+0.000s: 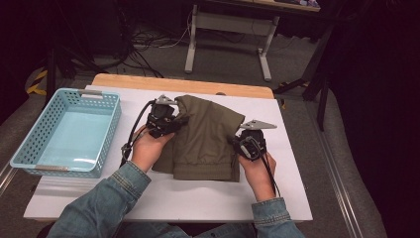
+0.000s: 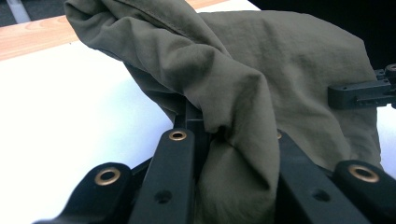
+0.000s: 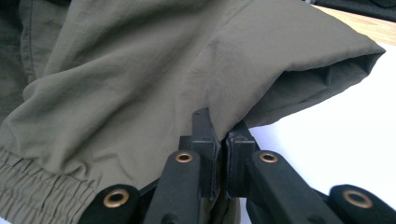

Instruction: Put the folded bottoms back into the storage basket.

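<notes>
An olive-green garment (image 1: 205, 139) with an elastic hem lies folded on the white table top (image 1: 163, 198). My left gripper (image 1: 171, 121) pinches its left edge, and the fabric (image 2: 233, 116) bunches up between the black jaws. My right gripper (image 1: 245, 144) is shut on the garment's right edge; the cloth (image 3: 140, 84) is nipped between its two pads and lifted a little off the table. Both hands hold the garment from opposite sides. The right gripper's tip (image 2: 359, 91) shows at the far side of the cloth in the left gripper view.
A light blue perforated basket (image 1: 69, 131) stands on the left of the table. The wooden table edge (image 1: 183, 84) runs along the back. A metal stand (image 1: 228, 34) and cables sit on the floor behind.
</notes>
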`<action>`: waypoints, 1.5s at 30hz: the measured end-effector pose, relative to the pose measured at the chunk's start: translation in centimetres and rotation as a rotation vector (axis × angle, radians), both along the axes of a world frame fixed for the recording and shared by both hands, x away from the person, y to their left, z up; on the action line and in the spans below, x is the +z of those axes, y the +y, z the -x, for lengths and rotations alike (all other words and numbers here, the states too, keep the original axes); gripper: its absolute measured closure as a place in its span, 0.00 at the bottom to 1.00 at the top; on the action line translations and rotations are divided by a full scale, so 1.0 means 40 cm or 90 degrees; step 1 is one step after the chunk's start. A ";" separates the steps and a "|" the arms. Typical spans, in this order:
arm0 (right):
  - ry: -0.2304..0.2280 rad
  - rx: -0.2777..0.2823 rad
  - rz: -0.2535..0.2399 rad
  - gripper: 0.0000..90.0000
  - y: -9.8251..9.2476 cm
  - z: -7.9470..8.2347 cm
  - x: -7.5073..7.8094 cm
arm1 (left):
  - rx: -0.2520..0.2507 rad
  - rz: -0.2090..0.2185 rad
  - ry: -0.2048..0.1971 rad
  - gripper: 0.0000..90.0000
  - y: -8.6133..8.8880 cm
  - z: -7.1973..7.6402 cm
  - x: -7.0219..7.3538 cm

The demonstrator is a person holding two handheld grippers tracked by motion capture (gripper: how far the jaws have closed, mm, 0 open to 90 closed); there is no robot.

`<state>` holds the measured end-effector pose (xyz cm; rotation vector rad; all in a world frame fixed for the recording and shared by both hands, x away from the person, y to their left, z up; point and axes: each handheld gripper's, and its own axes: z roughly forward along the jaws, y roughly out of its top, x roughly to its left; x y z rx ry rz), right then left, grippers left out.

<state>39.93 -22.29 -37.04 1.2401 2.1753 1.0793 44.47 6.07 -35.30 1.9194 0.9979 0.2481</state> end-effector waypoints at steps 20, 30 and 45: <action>-0.013 0.043 -0.007 0.95 0.068 -0.023 0.043 | 0.025 -0.002 -0.032 0.92 0.080 0.006 0.063; -0.015 0.075 -0.016 0.95 0.121 -0.044 0.064 | 0.045 -0.004 -0.034 0.92 0.142 0.006 0.095; -0.021 0.120 -0.019 0.95 0.208 -0.077 0.114 | 0.075 -0.010 -0.046 0.92 0.223 0.008 0.149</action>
